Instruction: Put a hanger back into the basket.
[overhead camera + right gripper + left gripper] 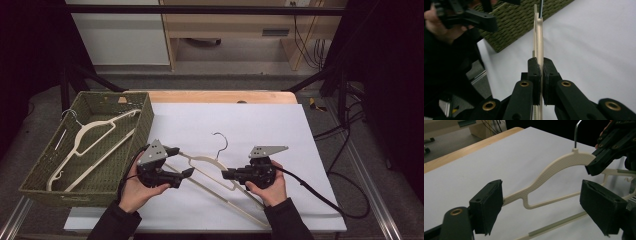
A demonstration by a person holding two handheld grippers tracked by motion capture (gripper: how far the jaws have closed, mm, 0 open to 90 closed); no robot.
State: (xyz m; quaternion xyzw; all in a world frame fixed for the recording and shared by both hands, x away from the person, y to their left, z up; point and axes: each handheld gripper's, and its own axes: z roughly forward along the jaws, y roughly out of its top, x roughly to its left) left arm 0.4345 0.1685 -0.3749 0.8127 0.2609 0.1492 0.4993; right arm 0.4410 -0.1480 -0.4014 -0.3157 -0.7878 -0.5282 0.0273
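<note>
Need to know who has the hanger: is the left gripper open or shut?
Open. In the left gripper view, the left gripper has its pads wide apart, pressing nothing; the hanger lies beyond them.

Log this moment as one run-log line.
right claw: shut on cream hanger | left claw: open, off hanger | basket: holds second hanger

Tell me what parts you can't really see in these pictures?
- Cream hanger: in the high view, the right gripper and its hand cover part of the shoulder.
- Same hanger, right gripper view: seen edge-on, so its shape is lost.
- Hanger in the basket: its hook is too thin to make out against the basket rim.
- Left gripper: its body is cut off by the bottom edge of the left gripper view.
</note>
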